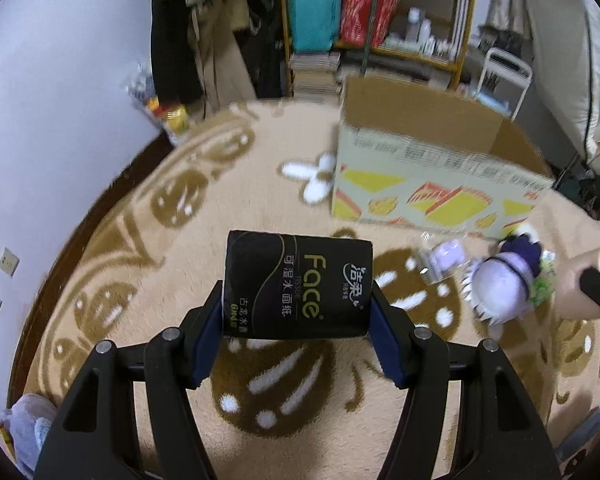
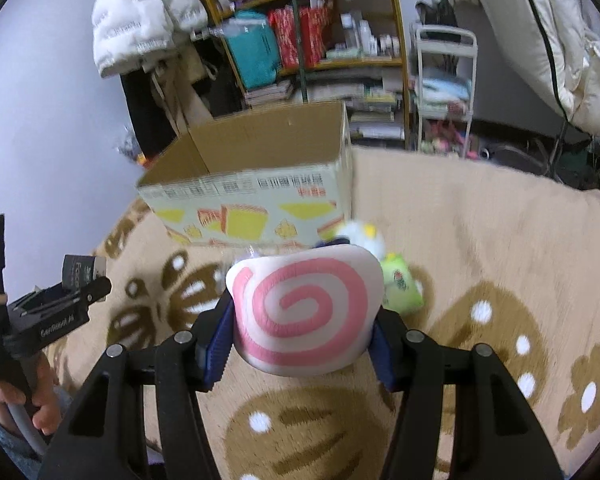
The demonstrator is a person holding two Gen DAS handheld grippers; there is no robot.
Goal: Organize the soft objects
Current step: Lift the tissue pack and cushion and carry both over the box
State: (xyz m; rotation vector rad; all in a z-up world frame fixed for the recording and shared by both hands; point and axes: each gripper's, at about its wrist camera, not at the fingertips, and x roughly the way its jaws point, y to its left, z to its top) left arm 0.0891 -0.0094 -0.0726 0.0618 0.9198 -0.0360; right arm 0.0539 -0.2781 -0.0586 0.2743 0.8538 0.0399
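My left gripper is shut on a black tissue pack marked "Face", held above the rug. My right gripper is shut on a white plush cushion with a pink spiral. An open cardboard box stands on the rug ahead; it also shows in the right wrist view. A purple plush doll and a small clear-wrapped purple pack lie on the rug by the box. A green pack and a white and yellow plush lie behind the cushion. The left gripper with its tissue pack shows at the left.
A beige rug with brown patterns covers the floor. A wooden shelf full of goods stands behind the box, with a white rack beside it. A white wall is at the left, bedding at the right.
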